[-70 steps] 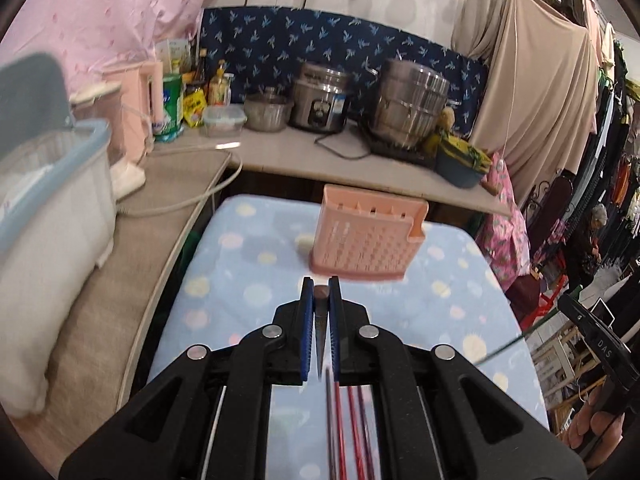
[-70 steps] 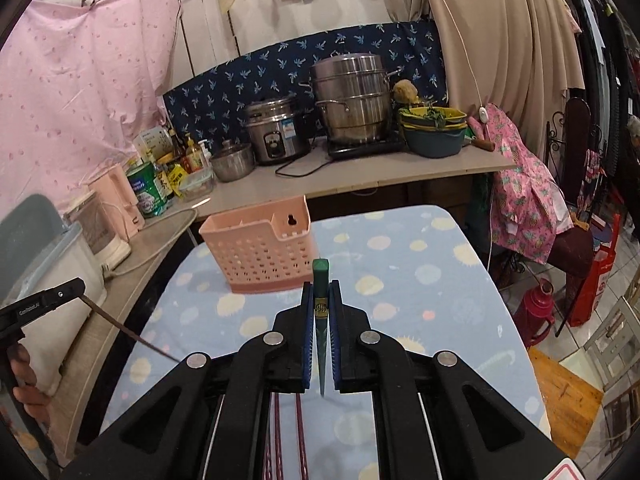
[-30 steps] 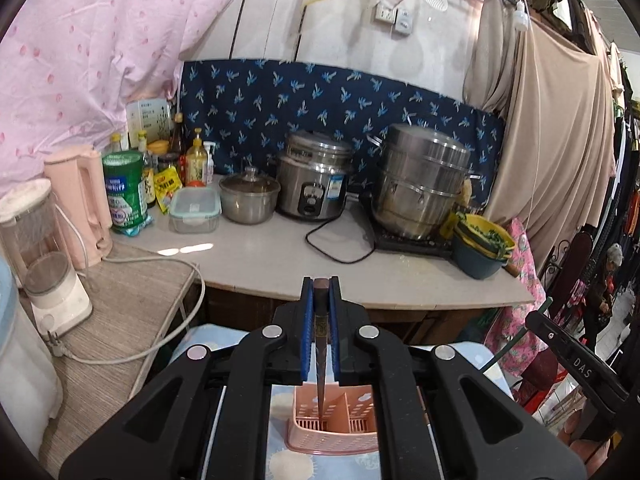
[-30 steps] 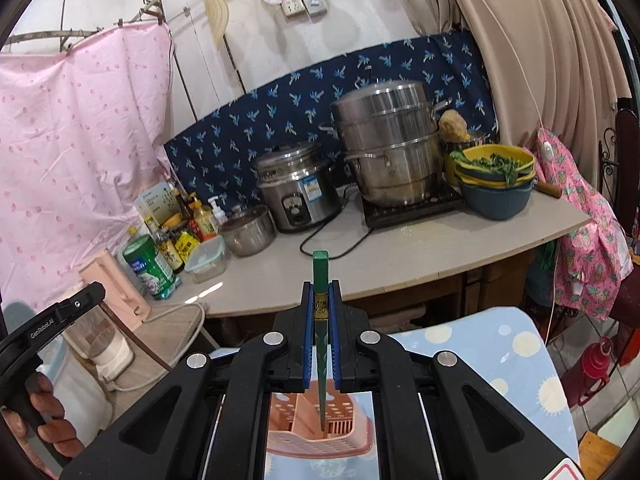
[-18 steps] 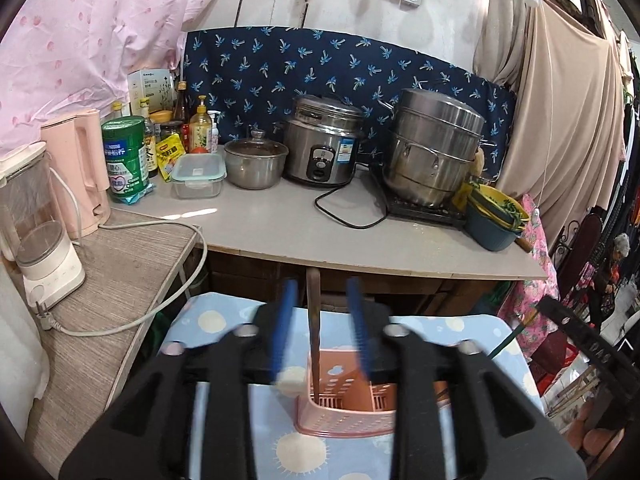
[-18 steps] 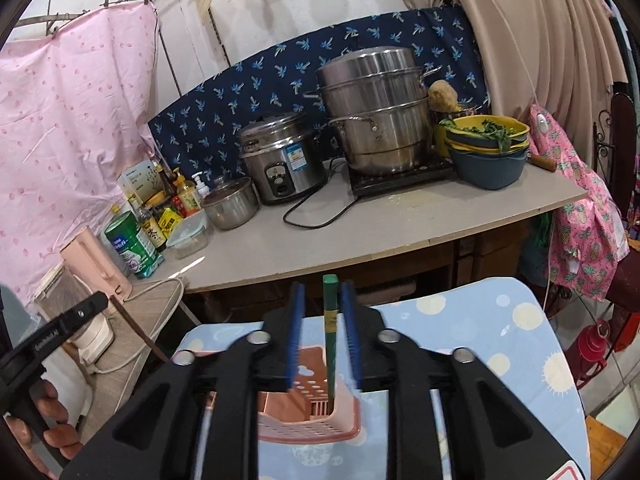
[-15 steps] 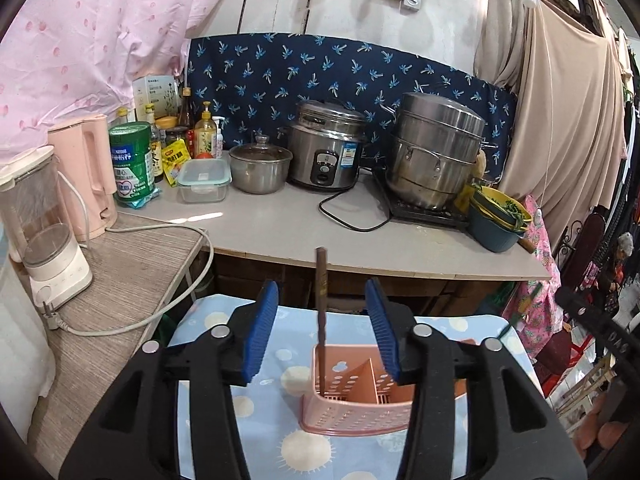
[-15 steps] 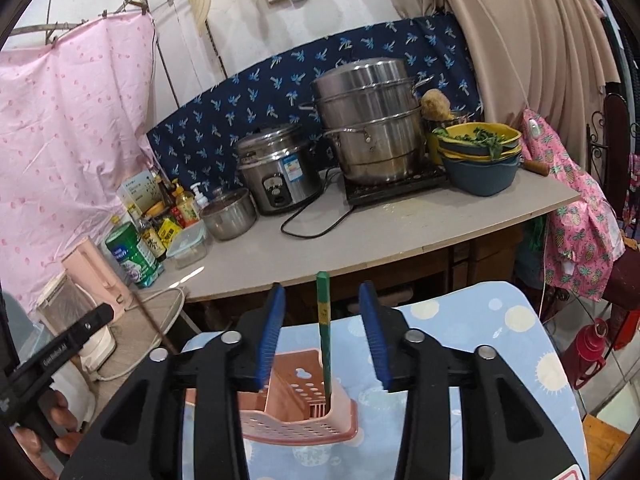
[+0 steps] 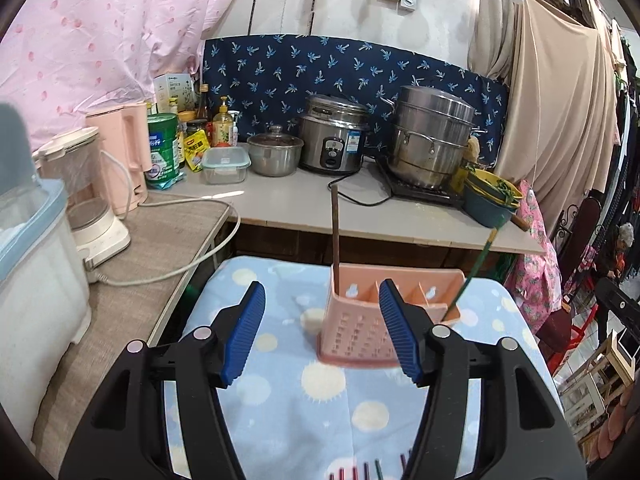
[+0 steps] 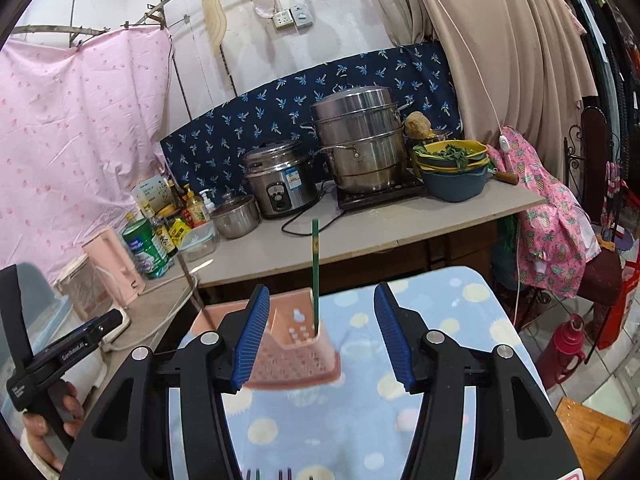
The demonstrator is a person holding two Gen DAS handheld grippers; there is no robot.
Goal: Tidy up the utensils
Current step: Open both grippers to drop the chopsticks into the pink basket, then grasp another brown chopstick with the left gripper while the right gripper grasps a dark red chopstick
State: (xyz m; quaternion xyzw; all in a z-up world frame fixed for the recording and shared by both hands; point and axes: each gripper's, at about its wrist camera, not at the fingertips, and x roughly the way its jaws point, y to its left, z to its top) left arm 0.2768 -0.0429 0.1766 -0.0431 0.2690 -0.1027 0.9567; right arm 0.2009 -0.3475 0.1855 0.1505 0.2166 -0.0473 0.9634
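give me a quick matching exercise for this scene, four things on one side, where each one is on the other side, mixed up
Things:
1. brown chopstick
2. green chopstick
3. steamer pot
4. green tin

Places:
A. on the counter beside the pink kettle
B. right end of the pink holder
C. on the cooktop
D. left end of the pink holder

Pairs: 1-D, 2-B, 3-C, 4-A

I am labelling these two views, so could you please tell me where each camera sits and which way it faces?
Left wrist: on the left tool, looking forward and down at the pink caddy with a brown chopstick; only its opening fingers show, nothing between them.
Right wrist: on the right tool, facing the same caddy and green chopstick; its opening fingers and the person's left hand show.
Shared: caddy, both chopsticks, dotted cloth, counter.
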